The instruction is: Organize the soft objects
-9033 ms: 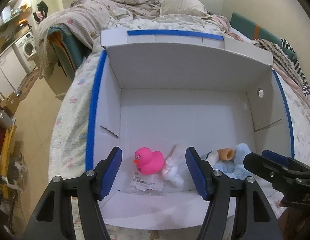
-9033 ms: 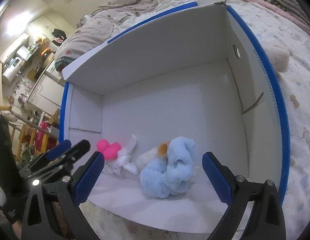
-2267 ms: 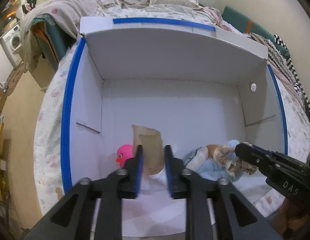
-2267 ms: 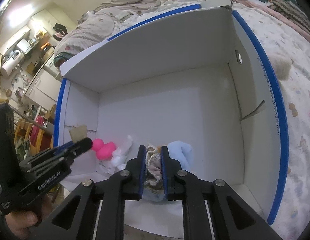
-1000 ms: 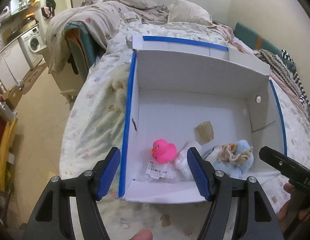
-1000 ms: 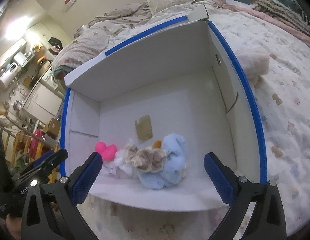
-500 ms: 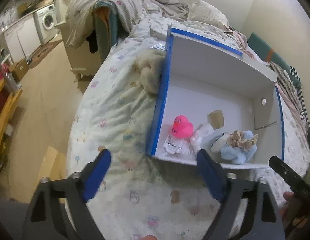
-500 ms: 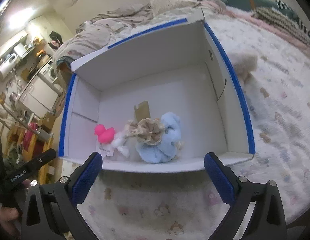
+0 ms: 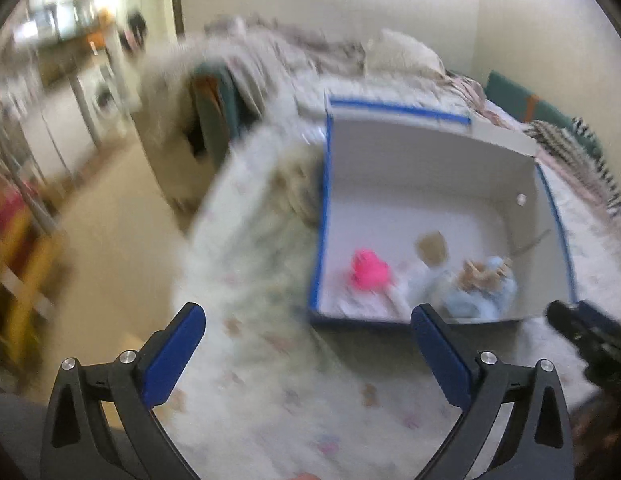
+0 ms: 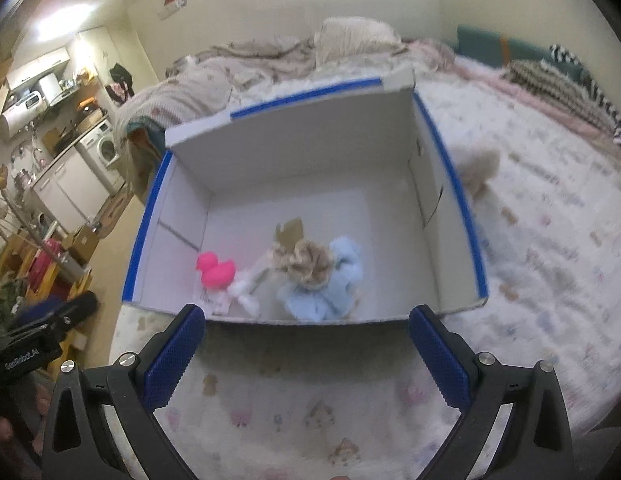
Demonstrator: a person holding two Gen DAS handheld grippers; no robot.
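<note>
Right wrist view, white box (image 10: 310,160) holding pink duck (image 10: 215,271), both jaws wide, empty

We see warm indoor light, brightest from a ceiling lamp (image 10: 60,20) at upper left, where it glares. The left wrist view is heavily motion-blurred, worst along its left side; the box (image 9: 430,152) smears too. The right wrist view is sharper, blurring toward the right edge. Fisheye bending and dark corners frame both.
</note>
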